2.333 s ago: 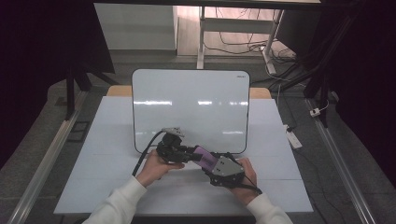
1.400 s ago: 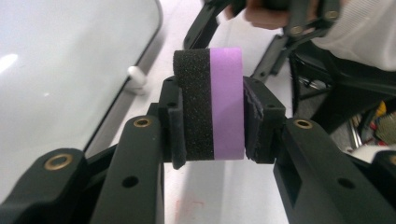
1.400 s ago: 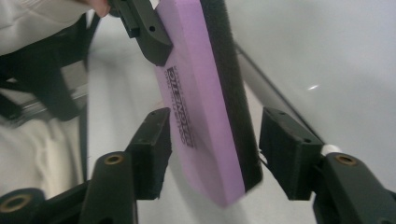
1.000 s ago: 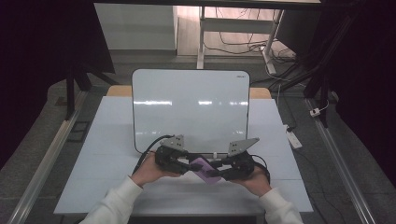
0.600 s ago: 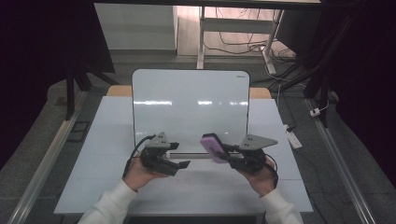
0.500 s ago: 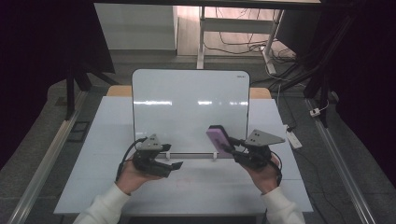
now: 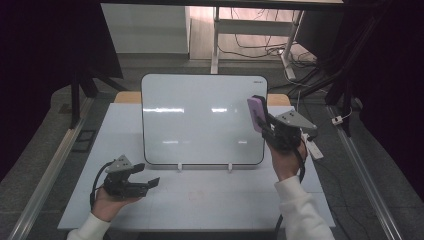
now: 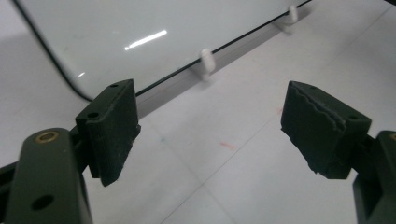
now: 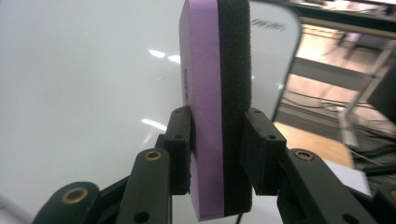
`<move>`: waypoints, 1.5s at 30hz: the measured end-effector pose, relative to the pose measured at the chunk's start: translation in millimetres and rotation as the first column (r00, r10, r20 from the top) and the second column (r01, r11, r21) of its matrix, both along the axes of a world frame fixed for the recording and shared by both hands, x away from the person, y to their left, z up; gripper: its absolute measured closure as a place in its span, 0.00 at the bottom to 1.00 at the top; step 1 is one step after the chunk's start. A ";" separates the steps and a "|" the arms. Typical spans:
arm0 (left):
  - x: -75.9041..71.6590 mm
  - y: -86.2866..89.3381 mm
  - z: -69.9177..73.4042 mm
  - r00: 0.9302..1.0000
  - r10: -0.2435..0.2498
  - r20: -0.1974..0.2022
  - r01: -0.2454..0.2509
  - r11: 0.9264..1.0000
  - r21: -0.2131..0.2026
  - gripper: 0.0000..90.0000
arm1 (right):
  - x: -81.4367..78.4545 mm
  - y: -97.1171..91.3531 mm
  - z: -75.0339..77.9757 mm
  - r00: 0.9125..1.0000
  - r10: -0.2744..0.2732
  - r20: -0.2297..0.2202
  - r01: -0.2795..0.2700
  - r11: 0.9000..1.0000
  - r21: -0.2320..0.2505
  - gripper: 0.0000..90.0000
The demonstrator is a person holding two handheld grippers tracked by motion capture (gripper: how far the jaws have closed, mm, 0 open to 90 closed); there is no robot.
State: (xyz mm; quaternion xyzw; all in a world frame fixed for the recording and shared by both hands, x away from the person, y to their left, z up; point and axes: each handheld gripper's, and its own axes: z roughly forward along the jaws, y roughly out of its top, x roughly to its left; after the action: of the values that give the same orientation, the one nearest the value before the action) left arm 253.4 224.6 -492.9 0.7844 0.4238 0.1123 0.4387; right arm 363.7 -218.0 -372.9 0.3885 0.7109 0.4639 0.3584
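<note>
A whiteboard stands propped upright on small white feet in the middle of the table. My right gripper is raised at the board's right edge, shut on a purple eraser with a black felt side. In the right gripper view the eraser stands upright between the pads, the felt on the right, with the whiteboard close behind. My left gripper rests low at the front left of the table, open, nothing between its jaws. The left gripper view looks past the open left gripper at the whiteboard's lower edge.
The white table has bare surface in front of the board, with faint red marks. A white object lies at the table's right edge. Metal rails run along both sides of the table, and cables lie on the floor behind.
The hands have parted: the left one let go of the eraser and moved down-left with open jaws. The right gripper carried the eraser up and right to the board's edge.
</note>
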 end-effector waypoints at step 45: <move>-2.7 14.6 -4.6 1.000 0.028 -0.003 -0.028 0.999 -0.014 0.22 | 7.7 -15.4 -9.7 0.994 0.106 -0.041 -0.106 0.994 -0.004 0.46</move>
State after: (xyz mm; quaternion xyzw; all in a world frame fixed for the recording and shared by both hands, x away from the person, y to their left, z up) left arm 250.7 239.2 -497.5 0.7753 0.4362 0.1145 0.4422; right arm 371.4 -233.3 -382.6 0.3583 0.7392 0.4720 0.3200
